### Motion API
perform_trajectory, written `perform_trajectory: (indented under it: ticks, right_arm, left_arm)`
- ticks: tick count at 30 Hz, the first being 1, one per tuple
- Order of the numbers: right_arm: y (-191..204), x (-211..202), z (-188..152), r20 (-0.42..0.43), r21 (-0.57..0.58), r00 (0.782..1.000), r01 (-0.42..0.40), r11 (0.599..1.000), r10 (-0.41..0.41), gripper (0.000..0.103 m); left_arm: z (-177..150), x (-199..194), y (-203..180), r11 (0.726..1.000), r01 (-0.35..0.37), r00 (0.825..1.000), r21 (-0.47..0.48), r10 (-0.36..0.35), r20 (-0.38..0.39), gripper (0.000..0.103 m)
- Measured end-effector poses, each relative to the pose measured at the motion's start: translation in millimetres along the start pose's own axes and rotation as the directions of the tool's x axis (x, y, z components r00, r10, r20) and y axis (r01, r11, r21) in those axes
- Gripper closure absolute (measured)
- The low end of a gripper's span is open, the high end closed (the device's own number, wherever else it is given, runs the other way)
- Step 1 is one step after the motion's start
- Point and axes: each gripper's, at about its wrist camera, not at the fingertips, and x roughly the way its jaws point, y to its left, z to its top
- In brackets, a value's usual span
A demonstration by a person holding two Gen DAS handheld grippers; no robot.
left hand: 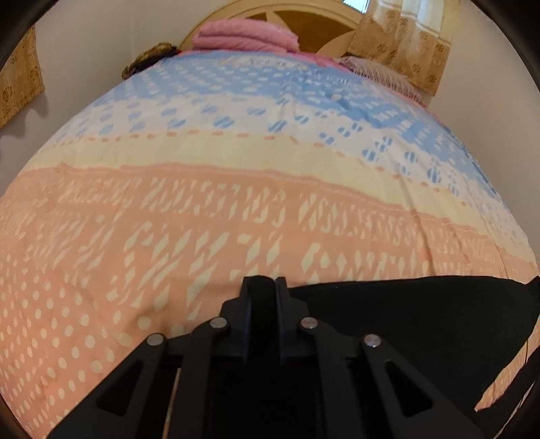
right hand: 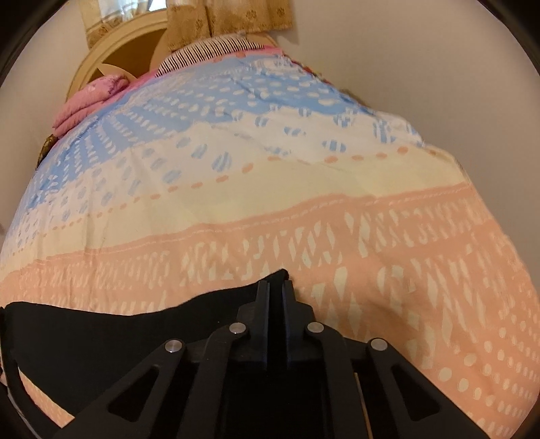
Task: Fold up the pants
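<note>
The left hand-held gripper [left hand: 264, 282] has its jaws pressed together on an edge of the black pants [left hand: 405, 320], which spread away to its right. The right hand-held gripper [right hand: 276, 287] pinches the pants [right hand: 101, 334] likewise, the cloth running off to its left. Both point low over the bed [left hand: 236, 202], whose cover is banded orange, cream and blue. A folded pink blanket [left hand: 246, 35] lies at the far end by the headboard [left hand: 303, 17].
</note>
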Motion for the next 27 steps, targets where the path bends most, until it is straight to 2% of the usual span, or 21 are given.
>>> perform_trajectory:
  ticks: [9, 16, 20, 27]
  right_arm:
    - [0, -57, -6, 0.131, 0.0, 0.99, -0.048, 0.999, 0.047, 0.097]
    - [-15, -112, -27, 0.267, -0.01, 0.959, -0.096, 0.995, 0.095, 0.098]
    - [-24, -139, -49, 0.345, -0.024, 0.93, -0.126, 0.992, 0.127, 0.098]
    - [-40, -172, -92, 0.438, -0.028, 0.881, -0.187, 0.982, 0.18, 0.099]
  left_arm:
    - [1, -17, 3, 0.999, 0.031, 0.998, -0.019, -0.03, 0.061, 0.091]
    - [-2, -37, 14, 0.992, 0.108, 0.987, -0.063, -0.099, 0.13, 0.091]
    - [-10, -55, 26, 0.973, 0.199, 0.965, -0.12, -0.173, 0.195, 0.091]
    - [-42, -97, 47, 0.924, 0.348, 0.905, -0.161, -0.286, 0.315, 0.091]
